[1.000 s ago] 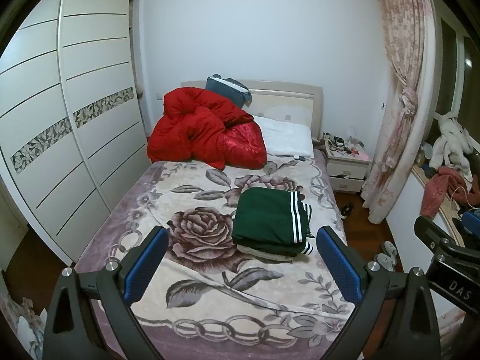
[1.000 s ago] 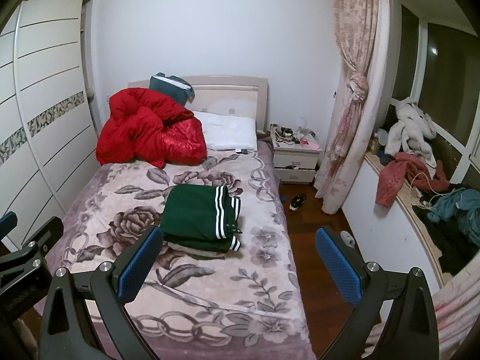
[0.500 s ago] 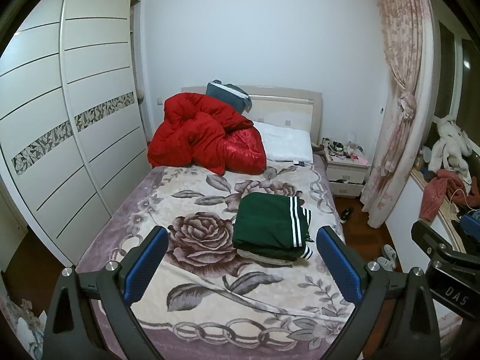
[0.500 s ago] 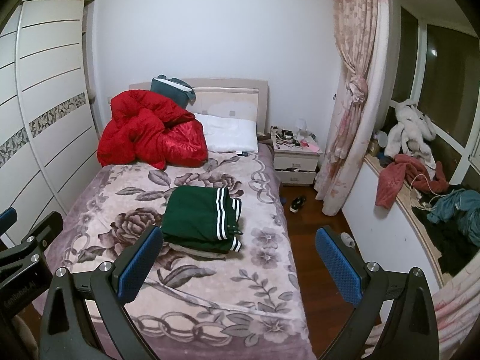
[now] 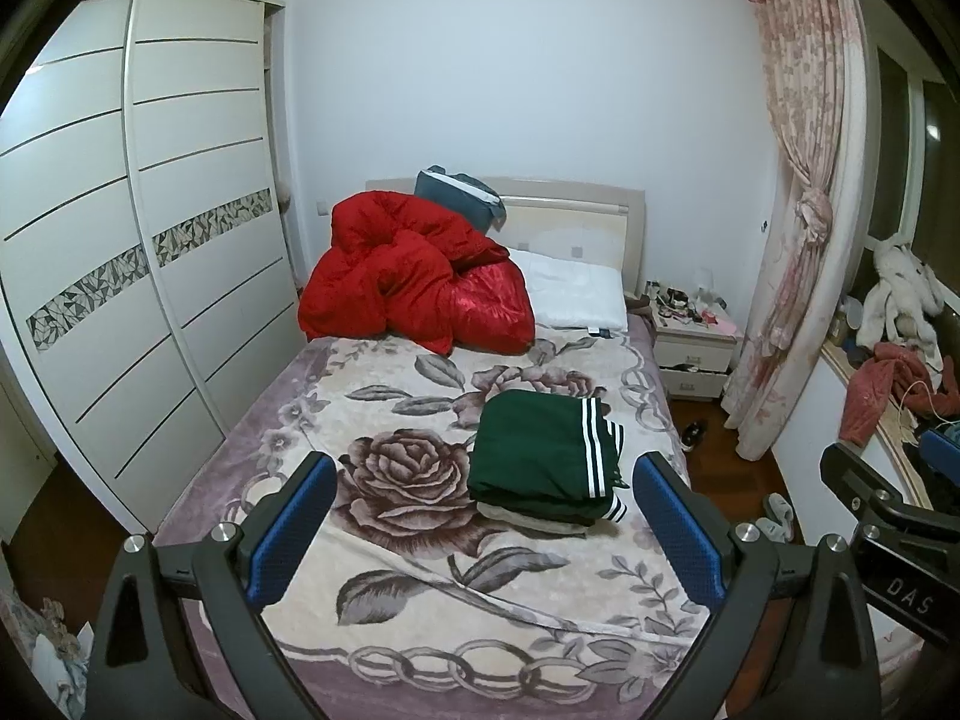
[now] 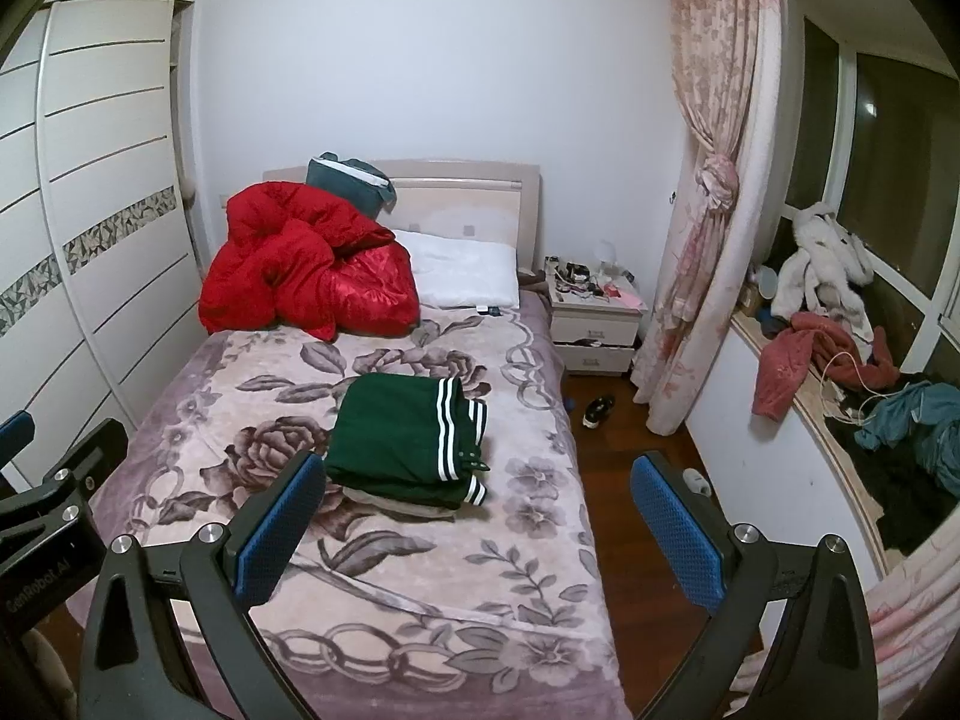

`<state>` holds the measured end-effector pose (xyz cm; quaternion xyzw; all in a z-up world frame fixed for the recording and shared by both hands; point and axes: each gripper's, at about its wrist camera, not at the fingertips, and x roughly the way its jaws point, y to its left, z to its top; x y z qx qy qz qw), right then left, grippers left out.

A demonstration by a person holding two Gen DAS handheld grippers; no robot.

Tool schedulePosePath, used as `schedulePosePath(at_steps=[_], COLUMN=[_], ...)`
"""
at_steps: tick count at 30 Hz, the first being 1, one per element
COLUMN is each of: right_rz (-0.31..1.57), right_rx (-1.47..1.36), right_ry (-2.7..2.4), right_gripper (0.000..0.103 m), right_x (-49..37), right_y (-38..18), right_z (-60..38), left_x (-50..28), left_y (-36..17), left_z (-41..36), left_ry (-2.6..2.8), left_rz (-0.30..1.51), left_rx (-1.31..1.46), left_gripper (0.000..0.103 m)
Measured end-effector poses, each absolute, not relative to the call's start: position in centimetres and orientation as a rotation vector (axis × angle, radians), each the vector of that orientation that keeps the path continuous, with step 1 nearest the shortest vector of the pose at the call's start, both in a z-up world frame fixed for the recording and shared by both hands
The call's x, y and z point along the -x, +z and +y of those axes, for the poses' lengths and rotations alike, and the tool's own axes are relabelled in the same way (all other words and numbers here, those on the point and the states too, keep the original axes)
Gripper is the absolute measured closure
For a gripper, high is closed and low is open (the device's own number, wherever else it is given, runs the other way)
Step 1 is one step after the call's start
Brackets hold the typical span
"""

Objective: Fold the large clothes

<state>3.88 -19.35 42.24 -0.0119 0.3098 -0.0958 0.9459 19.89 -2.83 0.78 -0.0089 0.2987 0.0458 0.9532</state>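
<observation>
A folded dark green garment with white stripes (image 5: 540,456) lies on the flowered blanket of the bed (image 5: 384,396), on top of other folded pieces. It also shows in the right wrist view (image 6: 402,438). My left gripper (image 5: 486,516) is open and empty, held well back above the bed's foot. My right gripper (image 6: 477,516) is open and empty, also back from the bed (image 6: 264,372). Each gripper's body shows at the edge of the other view.
A red quilt (image 5: 414,282) and a white pillow (image 5: 576,297) lie at the bed's head. A wardrobe (image 5: 120,276) stands to the left. A nightstand (image 6: 594,324), a curtain (image 6: 702,198) and a cluttered window ledge with clothes (image 6: 840,372) are to the right.
Both grippers have drawn back and risen slightly, so the bed looks a little farther and lower in the views. The folded garment has not moved.
</observation>
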Motion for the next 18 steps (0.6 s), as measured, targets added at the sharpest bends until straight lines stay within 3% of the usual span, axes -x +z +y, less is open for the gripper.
schedulePosePath(at_steps=[18], right_rz=[0.630], right_rx=[0.021], right_ry=[-0.201], right_gripper=[0.000], right_x=[-3.0], right_y=[41.9], right_z=[-18.8], left_x=[-19.4], left_y=[1.2], left_z=[-2.5], left_ry=[0.101], left_rz=[0.607], left_rx=[0.024], left_gripper=[0.002])
